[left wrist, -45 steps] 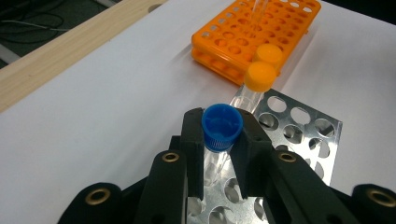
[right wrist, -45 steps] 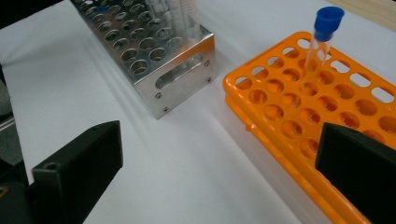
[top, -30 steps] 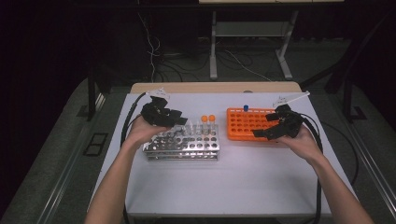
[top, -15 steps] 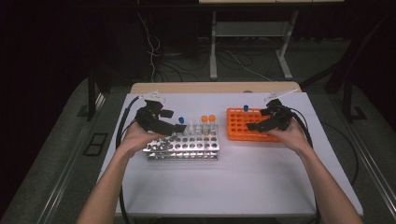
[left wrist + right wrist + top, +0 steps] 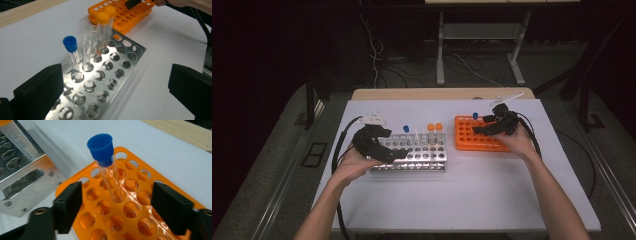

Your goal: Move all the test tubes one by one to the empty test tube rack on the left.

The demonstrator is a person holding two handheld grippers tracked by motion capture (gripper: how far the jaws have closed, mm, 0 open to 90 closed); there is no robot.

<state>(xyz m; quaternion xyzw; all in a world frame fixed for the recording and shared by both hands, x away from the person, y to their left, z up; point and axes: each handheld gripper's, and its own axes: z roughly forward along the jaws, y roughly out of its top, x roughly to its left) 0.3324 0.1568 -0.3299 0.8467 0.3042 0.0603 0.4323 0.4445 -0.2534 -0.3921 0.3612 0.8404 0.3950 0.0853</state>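
We held the right gripper [image 5: 116, 205] over the orange rack [image 5: 140, 220], its jaws just closing but clear of the blue-capped tube [image 5: 106, 167] standing in that rack. Our left gripper [image 5: 113, 97], just released, hovered wide over the steel rack [image 5: 105, 75].

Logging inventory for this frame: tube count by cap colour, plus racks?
Blue-capped tubes: 2, one in the metal rack, one in the orange rack
Orange-capped tubes: 2
Uncapped clear tubes: 2
Racks: 2, metal rack and orange rack
Total: 6 tubes, 2 racks, 8 things.
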